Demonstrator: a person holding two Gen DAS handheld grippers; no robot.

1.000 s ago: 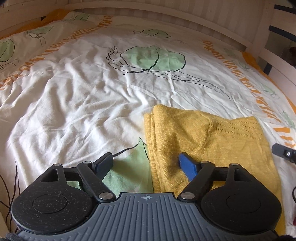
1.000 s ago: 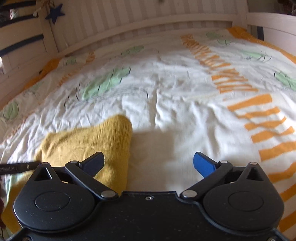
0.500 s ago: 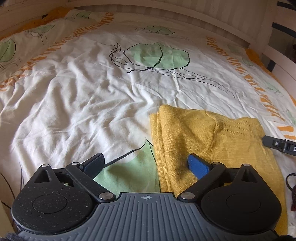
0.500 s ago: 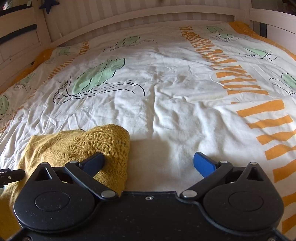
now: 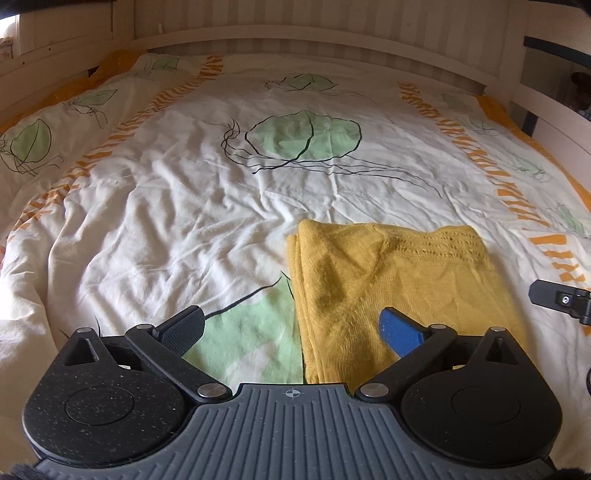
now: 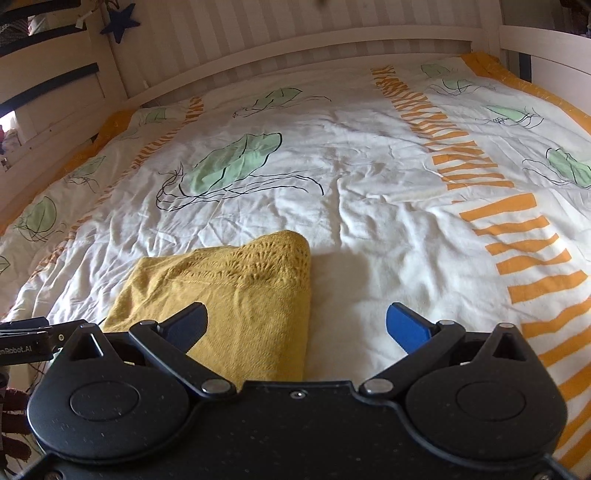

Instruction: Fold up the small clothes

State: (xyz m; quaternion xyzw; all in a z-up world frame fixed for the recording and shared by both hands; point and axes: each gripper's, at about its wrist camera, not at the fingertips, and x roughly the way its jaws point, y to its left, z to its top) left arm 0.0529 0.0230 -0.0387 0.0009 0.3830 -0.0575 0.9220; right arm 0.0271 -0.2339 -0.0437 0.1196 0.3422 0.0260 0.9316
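A mustard-yellow knitted garment (image 5: 399, 280) lies folded flat on the bed cover, with a lacy band along its far edge; it also shows in the right wrist view (image 6: 236, 295). My left gripper (image 5: 291, 328) is open and empty, raised over the garment's near left edge. My right gripper (image 6: 297, 326) is open and empty, raised over the garment's near right edge. Part of the right gripper (image 5: 557, 299) shows at the right edge of the left wrist view, and part of the left gripper (image 6: 26, 341) at the left edge of the right wrist view.
The white bed cover (image 5: 184, 206) has green jellyfish prints and orange stripes (image 6: 517, 236) and is wrinkled. A pale wooden bed frame (image 5: 314, 37) rims the far side and both sides. A dark star (image 6: 120, 26) hangs on the wall.
Both grippers have pulled back and lifted away from the folded garment, so more of the bed and headboard shows. The garment has stayed in place.
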